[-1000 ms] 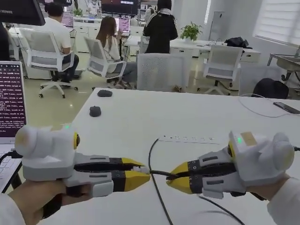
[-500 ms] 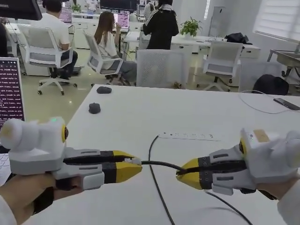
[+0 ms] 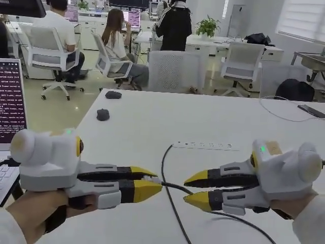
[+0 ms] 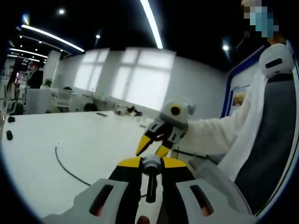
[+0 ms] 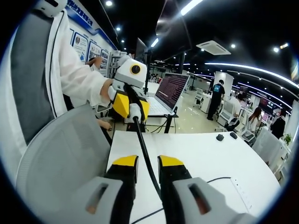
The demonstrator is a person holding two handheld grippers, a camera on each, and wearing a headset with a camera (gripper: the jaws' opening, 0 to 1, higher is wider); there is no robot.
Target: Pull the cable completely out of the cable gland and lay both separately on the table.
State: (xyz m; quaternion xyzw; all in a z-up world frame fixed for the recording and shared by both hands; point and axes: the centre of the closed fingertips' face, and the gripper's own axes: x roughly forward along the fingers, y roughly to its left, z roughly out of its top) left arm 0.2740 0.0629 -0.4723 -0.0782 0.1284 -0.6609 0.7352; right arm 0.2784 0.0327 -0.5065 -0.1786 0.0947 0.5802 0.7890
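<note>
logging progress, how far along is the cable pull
Nothing finished yet: the cable runs into the cable gland, clamped in the left gripper. The right gripper is open around the cable, not gripping. Remaining: grip, pull it free, lay both on the table.

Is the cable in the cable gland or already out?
In: the cable enters the cable gland clamped by the left gripper.

The big white bench (image 3: 152, 122) is smooth and flat. A long white power strip (image 3: 205, 146) lies near its middle. By the strip's left end, a thin black cable (image 3: 162, 168) curves toward the near edge. A small black computer mouse (image 3: 103, 115) sits near the left edge. A second dark mouse (image 3: 112, 94) lies behind it. A flat dark phone (image 3: 311, 116) rests far right.
</note>
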